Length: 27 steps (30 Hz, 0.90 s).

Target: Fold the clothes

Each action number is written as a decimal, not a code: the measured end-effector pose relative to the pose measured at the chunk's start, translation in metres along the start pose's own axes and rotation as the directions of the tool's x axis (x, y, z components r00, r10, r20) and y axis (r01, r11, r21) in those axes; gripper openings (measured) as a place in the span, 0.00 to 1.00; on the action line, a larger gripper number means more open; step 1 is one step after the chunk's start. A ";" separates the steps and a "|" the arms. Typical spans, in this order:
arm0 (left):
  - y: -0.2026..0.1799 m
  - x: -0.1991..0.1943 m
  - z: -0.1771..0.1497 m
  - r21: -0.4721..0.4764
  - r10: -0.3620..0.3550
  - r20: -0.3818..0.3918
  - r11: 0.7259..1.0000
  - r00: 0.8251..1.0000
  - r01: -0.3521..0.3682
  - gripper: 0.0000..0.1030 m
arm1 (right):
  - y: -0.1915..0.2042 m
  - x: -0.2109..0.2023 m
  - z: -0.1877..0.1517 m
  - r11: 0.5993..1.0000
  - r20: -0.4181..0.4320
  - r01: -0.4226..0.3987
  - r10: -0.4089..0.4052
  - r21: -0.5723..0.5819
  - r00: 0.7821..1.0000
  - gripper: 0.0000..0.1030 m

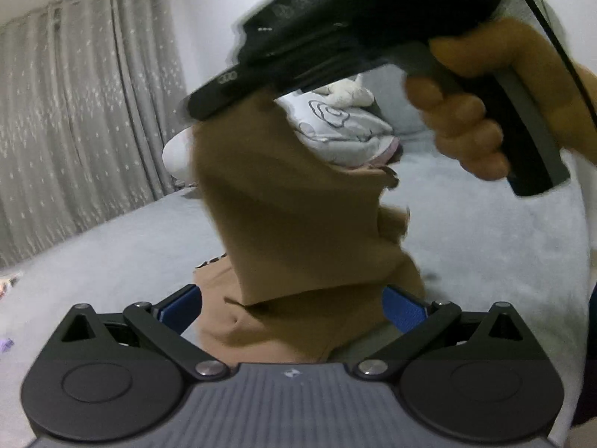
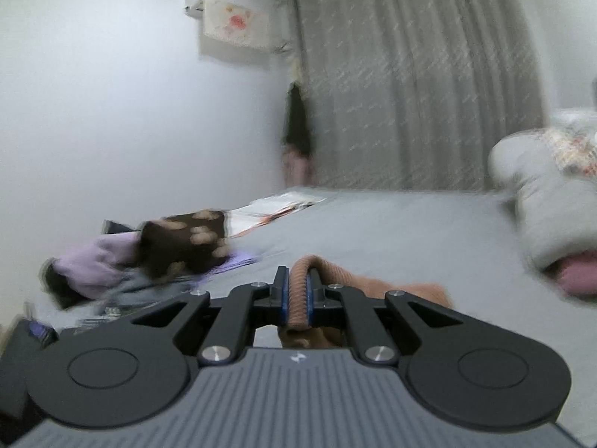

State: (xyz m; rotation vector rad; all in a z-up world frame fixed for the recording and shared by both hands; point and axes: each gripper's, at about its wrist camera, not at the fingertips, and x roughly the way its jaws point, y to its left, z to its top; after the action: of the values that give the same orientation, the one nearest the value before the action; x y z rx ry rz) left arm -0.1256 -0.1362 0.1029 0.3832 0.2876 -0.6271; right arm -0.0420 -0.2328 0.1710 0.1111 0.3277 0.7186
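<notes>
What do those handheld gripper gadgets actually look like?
Each gripper is black, with two round hubs, jointed link arms with silver pins, blue ribbed finger pads and a grey ribbed body. The right gripper has a pistol-style handle trailing a black cable.

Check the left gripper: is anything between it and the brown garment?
Nothing visible. The brown garment hangs from the right gripper, draping between the left gripper's open blue pads.

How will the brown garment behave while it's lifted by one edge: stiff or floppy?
Probably floppy: the brown garment hangs in loose folds below the right gripper. Its ribbed edge bunches between the fingers, so likely soft and grippy. It looks light, though that's uncertain.
</notes>
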 end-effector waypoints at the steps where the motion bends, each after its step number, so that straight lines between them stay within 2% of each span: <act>1: 0.005 0.003 0.002 -0.033 -0.009 -0.009 0.999 1.000 0.009 0.99 | 0.008 0.011 -0.003 0.997 -0.054 -0.078 0.077 -0.020 0.996 0.17; 4: 0.015 -0.007 -0.009 -0.088 -0.023 -0.026 0.996 0.999 0.021 0.99 | 0.036 0.021 -0.015 0.974 -0.142 -0.177 0.157 -0.140 0.977 0.22; 5: 0.016 -0.004 -0.009 -0.094 -0.019 -0.031 0.995 0.999 0.016 0.99 | 0.035 0.025 -0.015 0.971 -0.142 -0.176 0.154 -0.160 0.978 0.24; 7: 0.015 -0.001 -0.006 -0.086 0.024 -0.029 0.996 0.999 -0.026 0.99 | 0.031 0.011 -0.011 0.974 -0.073 -0.092 0.079 -0.205 0.994 0.30; 8: 0.014 0.002 -0.004 -0.086 0.039 -0.029 0.995 0.999 -0.042 0.99 | 0.022 0.002 -0.009 0.983 -0.036 -0.030 0.023 -0.182 0.999 0.39; 9: 0.012 0.006 -0.002 -0.093 0.045 -0.032 0.995 0.998 -0.048 0.99 | 0.013 -0.007 -0.007 0.987 0.000 0.033 -0.033 -0.156 0.999 0.54; 10: 0.009 0.006 -0.002 -0.096 0.046 -0.034 0.994 0.998 -0.049 0.99 | -0.005 -0.013 -0.007 0.987 0.023 0.120 -0.119 -0.111 0.993 0.64; 11: 0.005 0.011 0.001 -0.103 0.043 -0.037 0.994 0.998 -0.046 0.99 | -0.023 -0.021 -0.011 0.980 0.023 0.189 -0.187 -0.063 0.982 0.80; 12: 0.001 0.017 0.003 -0.106 0.038 -0.042 0.993 0.998 -0.042 0.99 | -0.040 -0.029 -0.015 0.967 0.019 0.256 -0.255 -0.016 0.967 0.83; 15: -0.005 0.026 -0.004 -0.074 0.002 -0.073 0.997 0.997 -0.007 0.99 | -0.101 -0.058 -0.038 0.913 -0.110 0.387 -0.374 0.132 0.921 0.83; 16: -0.002 0.014 -0.019 -0.062 -0.001 -0.080 0.998 0.997 -0.004 0.99 | -0.112 -0.064 -0.045 0.892 -0.152 0.422 -0.400 0.161 0.904 0.83; 18: -0.012 0.011 -0.035 0.028 0.018 -0.140 0.999 0.990 -0.014 0.99 | -0.136 -0.082 -0.063 0.848 -0.241 0.488 -0.439 0.208 0.865 0.83; 19: -0.011 0.008 -0.046 0.044 0.022 -0.152 0.999 0.988 -0.015 0.99 | -0.140 -0.088 -0.069 0.849 -0.262 0.490 -0.435 0.198 0.861 0.83; 21: -0.013 0.027 -0.057 0.075 0.042 -0.210 0.997 0.977 -0.027 0.99 | -0.129 -0.074 -0.084 0.874 -0.295 0.469 -0.419 0.125 0.859 0.83; 22: -0.006 0.029 -0.067 0.073 0.053 -0.227 0.997 0.972 -0.037 0.99 | -0.119 -0.068 -0.086 0.898 -0.301 0.432 -0.392 0.077 0.869 0.83; 24: 0.011 0.044 -0.078 0.028 0.092 -0.288 0.996 0.953 -0.088 0.99 | -0.099 -0.054 -0.093 0.937 -0.317 0.349 -0.334 -0.009 0.888 0.83; 25: 0.019 0.039 -0.080 0.007 0.090 -0.293 0.996 0.952 -0.092 0.99 | -0.089 -0.045 -0.095 0.949 -0.335 0.313 -0.310 -0.044 0.890 0.83; 26: 0.031 0.044 -0.080 -0.061 0.075 -0.302 0.993 0.950 -0.098 0.88 | -0.082 -0.032 -0.093 0.952 -0.352 0.301 -0.303 -0.063 0.886 0.82; 27: 0.043 0.046 -0.080 -0.132 0.051 -0.307 0.987 0.950 -0.095 0.76 | -0.074 -0.018 -0.096 0.953 -0.396 0.283 -0.303 -0.110 0.867 0.74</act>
State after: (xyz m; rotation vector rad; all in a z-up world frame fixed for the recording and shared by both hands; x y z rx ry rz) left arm -0.0751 -0.0932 0.0260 0.3476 0.6072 -0.4695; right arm -0.0404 -0.3010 0.0691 -0.1386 0.7133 0.4400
